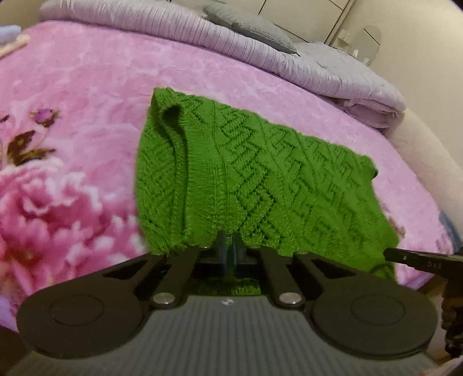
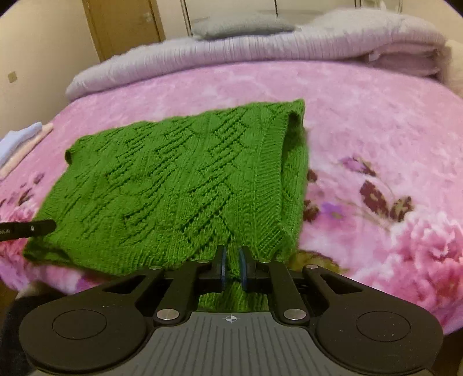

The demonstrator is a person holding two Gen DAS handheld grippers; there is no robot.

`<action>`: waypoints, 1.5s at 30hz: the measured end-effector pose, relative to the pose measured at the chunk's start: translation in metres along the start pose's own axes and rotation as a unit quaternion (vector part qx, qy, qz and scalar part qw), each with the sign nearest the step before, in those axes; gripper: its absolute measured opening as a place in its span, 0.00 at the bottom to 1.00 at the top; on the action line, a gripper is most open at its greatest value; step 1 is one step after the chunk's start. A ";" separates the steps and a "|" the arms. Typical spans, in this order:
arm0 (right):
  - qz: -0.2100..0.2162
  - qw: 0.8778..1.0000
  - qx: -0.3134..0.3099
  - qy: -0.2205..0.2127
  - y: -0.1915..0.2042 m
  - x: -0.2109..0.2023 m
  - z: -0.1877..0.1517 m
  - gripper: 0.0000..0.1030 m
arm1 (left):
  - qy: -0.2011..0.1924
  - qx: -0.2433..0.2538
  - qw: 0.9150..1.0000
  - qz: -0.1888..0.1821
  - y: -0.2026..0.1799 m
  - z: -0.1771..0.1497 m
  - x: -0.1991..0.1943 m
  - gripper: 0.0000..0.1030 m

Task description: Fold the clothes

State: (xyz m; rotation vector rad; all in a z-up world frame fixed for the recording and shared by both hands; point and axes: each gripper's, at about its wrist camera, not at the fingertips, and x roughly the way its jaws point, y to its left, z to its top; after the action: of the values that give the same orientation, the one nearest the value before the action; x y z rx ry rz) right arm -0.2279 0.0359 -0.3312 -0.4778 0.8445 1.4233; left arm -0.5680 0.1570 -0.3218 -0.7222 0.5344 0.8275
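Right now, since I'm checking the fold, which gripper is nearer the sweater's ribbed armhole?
Right. The right gripper pinches the green sweater just below the ribbed armhole; the left gripper grips farther along the same edge.

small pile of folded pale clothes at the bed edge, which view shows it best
The right wrist view: the pale folded clothes lie in plain sight at its left edge. The left wrist view catches only a blurred sliver in its top left corner.

A bed fills the room, covered by a pink blanket [image 2: 361, 121] printed with large flowers. At its far end lies a folded lilac quilt [image 2: 231, 55] with a grey pillow [image 2: 240, 24] on top. Behind stand cream walls [image 2: 43, 52], a wooden door [image 2: 124, 26] and pale cupboard doors [image 1: 306, 17]. The light is soft and warm.
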 end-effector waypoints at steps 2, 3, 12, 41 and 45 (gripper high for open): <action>0.007 1.000 0.005 -0.013 -0.005 -0.007 0.014 0.11 | -0.028 0.026 0.999 0.007 -0.002 0.022 -0.008 0.06; 0.007 1.000 0.001 -0.027 -0.007 -0.009 0.023 0.11 | -0.043 0.036 0.998 0.010 -0.002 0.034 -0.009 0.06; -0.050 0.984 -0.092 -0.147 -0.022 0.046 0.105 0.11 | -0.093 0.103 0.989 0.043 0.012 0.114 0.063 0.07; -0.013 0.992 -0.026 -0.120 -0.095 0.130 0.111 0.10 | -0.068 0.038 0.997 0.022 0.082 0.120 0.130 0.09; -0.010 0.993 0.003 -0.118 -0.097 0.106 0.116 0.11 | -0.088 0.043 0.995 0.022 0.067 0.116 0.101 0.08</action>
State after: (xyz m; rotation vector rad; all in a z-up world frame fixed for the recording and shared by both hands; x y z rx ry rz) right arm -0.1143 0.1793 -0.3557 -0.3043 0.6524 1.4261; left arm -0.5470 0.3227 -0.3394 -0.5529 0.4264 0.8952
